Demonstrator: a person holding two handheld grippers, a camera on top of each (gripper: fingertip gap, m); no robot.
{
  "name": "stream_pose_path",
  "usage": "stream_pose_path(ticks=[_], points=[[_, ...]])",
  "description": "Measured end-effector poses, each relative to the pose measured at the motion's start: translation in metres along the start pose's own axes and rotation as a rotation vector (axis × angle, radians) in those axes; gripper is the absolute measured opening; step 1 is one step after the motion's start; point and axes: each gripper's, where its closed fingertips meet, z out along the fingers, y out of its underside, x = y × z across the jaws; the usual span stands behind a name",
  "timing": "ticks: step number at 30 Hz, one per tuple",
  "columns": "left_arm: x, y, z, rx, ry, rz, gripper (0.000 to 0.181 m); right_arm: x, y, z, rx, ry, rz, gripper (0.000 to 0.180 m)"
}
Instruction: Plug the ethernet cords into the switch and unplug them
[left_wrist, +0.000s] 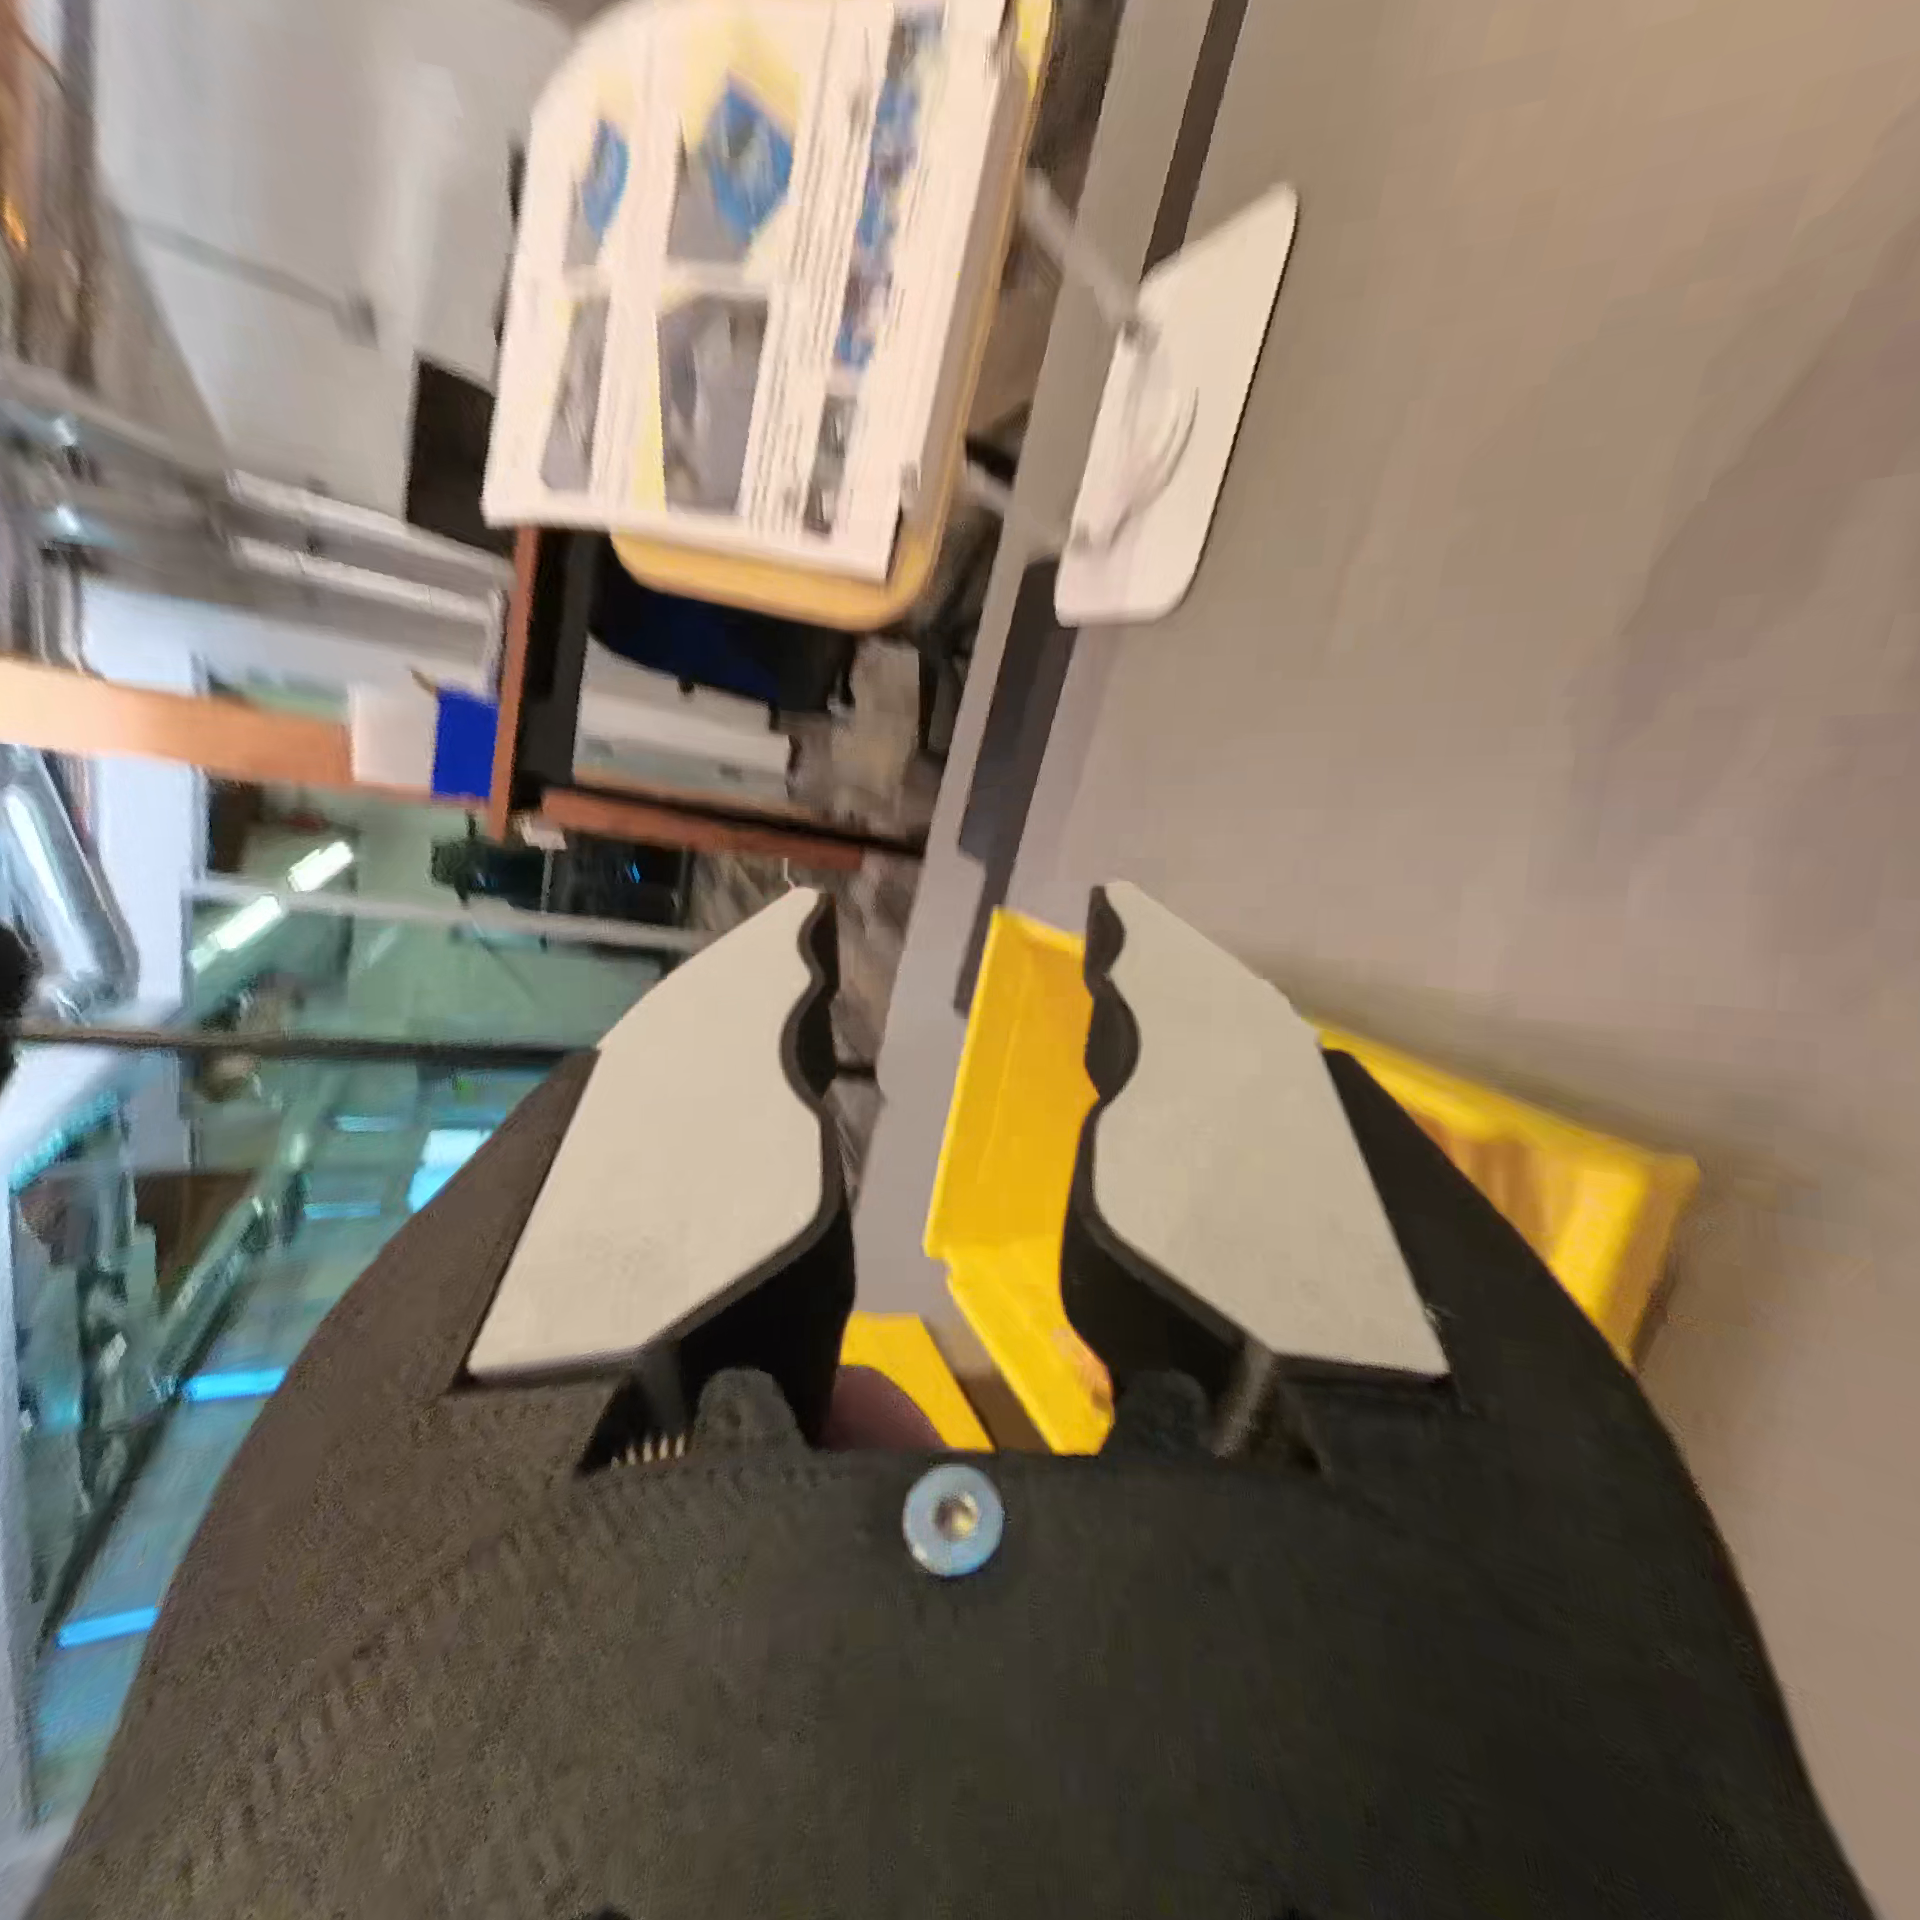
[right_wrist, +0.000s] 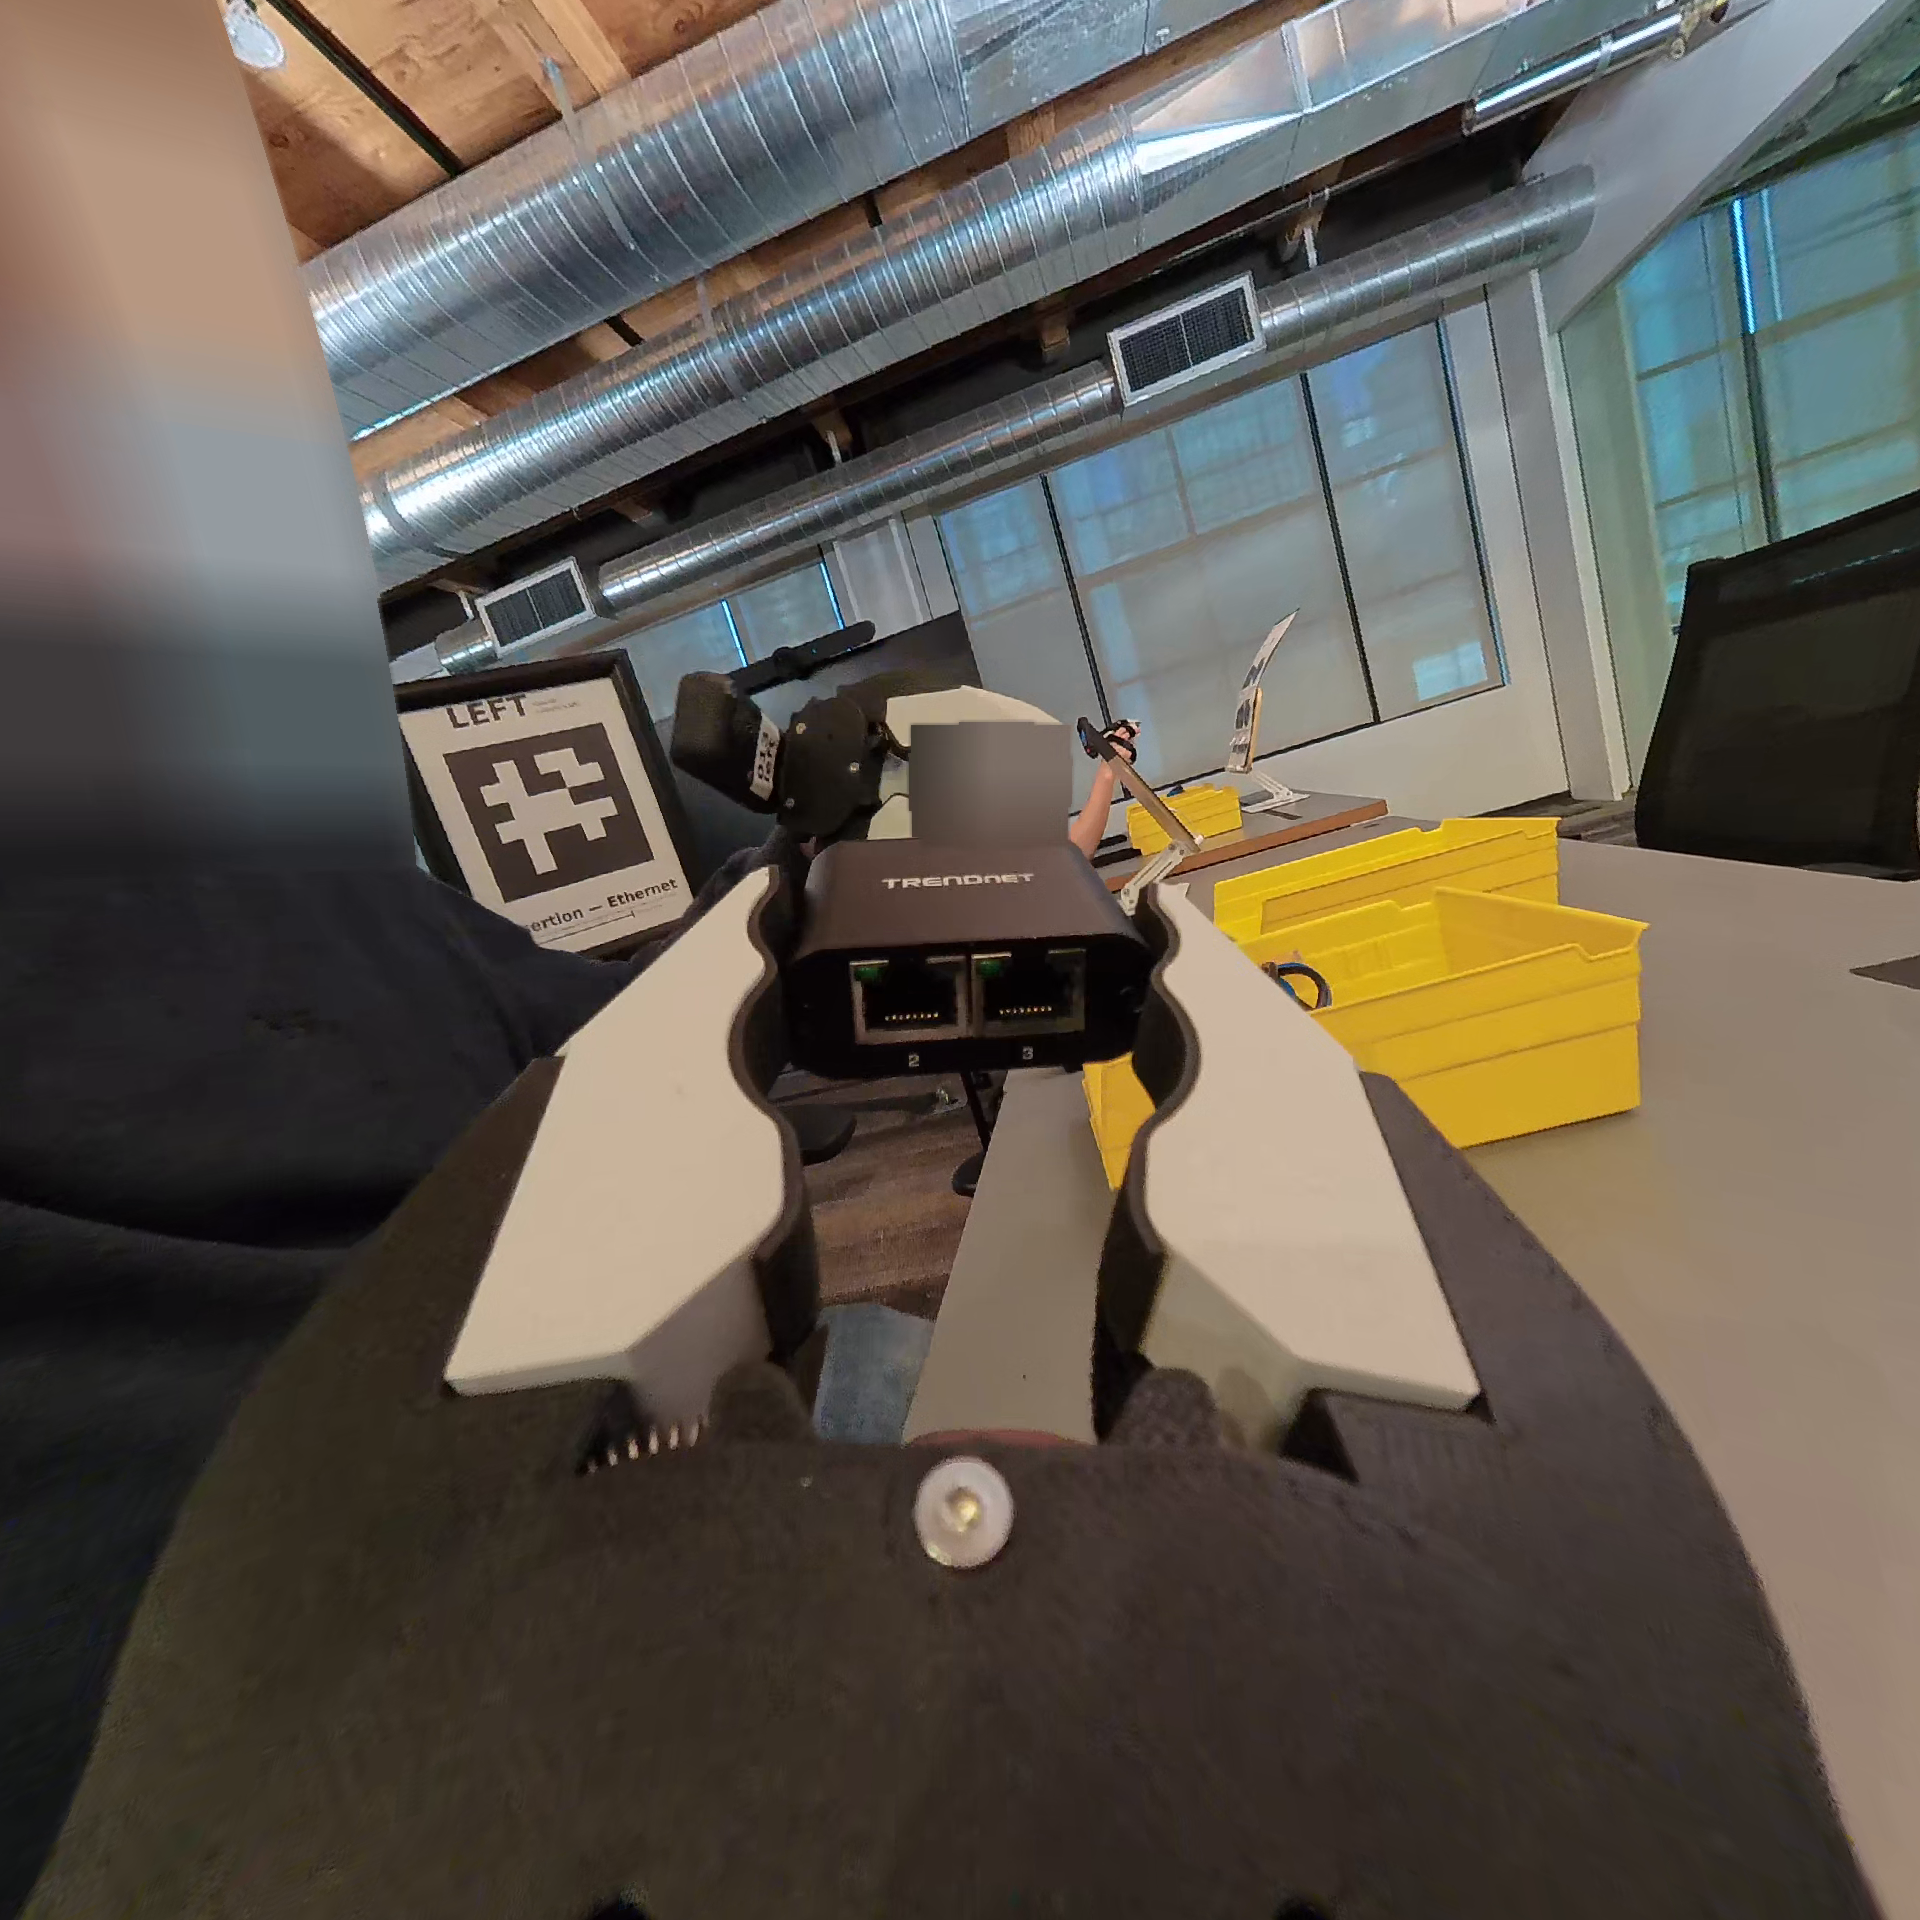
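Right claw (right_wrist: 961, 961) clamps one black switch (right_wrist: 961, 956), two ports empty; left claw (left_wrist: 956, 997) open, holding nothing.

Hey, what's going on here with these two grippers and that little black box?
A person is working two handheld grippers at a grey table. The right gripper holds a small black switch between its jaws, lifted, its two facing ports empty. The left gripper is open and holds nothing, turned sideways over the table edge by a yellow bin. No ethernet cord is clearly visible, so plugging has not begun.
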Motion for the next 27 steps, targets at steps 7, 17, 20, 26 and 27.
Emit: stream_pose_path(ticks=[7, 17, 20, 26, 27], points=[[0.021, 0.117, -0.016, -0.255, 0.052, -0.123, 0.046, 0.001, 0.014, 0.01, -0.062, 0.004, -0.019, 0.064], [0.031, 0.214, 0.033, -0.461, 0.093, -0.217, 0.031, 0.006, 0.022, 0.014, -0.087, -0.009, -0.026, 0.025], [0.03, 0.239, 0.045, -0.506, 0.141, -0.301, 0.032, 0.02, 0.015, 0.006, -0.034, 0.033, 0.021, 0.0], [0.062, 0.194, 0.064, -0.45, 0.209, -0.347, 0.035, 0.071, 0.092, -0.004, -0.44, 0.328, -0.036, 0.025], [0.069, 0.185, 0.067, -0.45, 0.214, -0.335, 0.037, 0.071, 0.106, 0.003, -0.528, 0.35, -0.071, 0.041]])
